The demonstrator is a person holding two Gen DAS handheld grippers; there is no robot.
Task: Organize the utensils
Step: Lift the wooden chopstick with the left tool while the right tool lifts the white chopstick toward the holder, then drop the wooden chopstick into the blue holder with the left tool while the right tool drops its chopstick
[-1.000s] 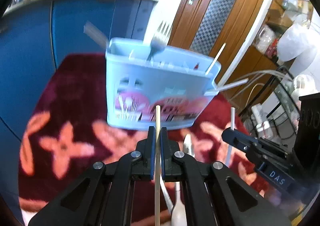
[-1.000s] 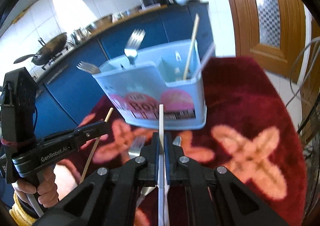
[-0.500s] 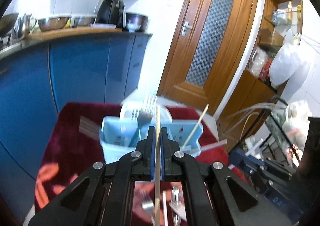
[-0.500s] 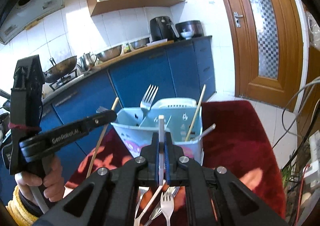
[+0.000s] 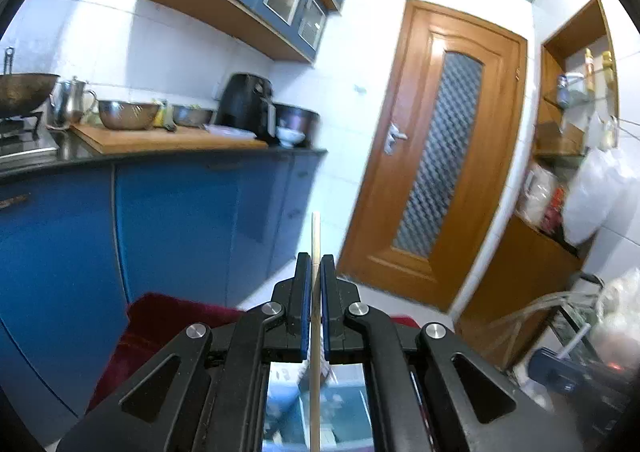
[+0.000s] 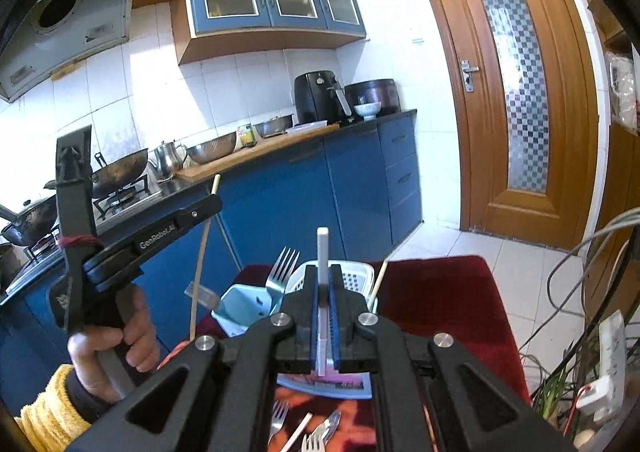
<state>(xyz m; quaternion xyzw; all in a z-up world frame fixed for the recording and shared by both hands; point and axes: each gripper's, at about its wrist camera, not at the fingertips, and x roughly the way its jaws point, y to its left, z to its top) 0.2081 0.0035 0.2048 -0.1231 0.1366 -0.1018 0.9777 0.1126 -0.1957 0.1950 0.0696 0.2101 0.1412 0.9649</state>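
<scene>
Above the pale blue utensil caddy [image 6: 240,306] on the red mat [image 6: 440,292], the left tool [image 5: 315,280] is pinching a wooden chopstick [image 5: 315,236] and the right tool [image 6: 322,292] a white one [image 6: 322,252]; each should be tipping upright before lowering into the chopstick compartment.

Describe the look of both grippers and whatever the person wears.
Both grippers are black, with blue pads and silver pivot screws. In the right wrist view, the left gripper reads "GenRobot.AI" in white, has red thread round its upright part, and a yellow sleeve shows.
</scene>
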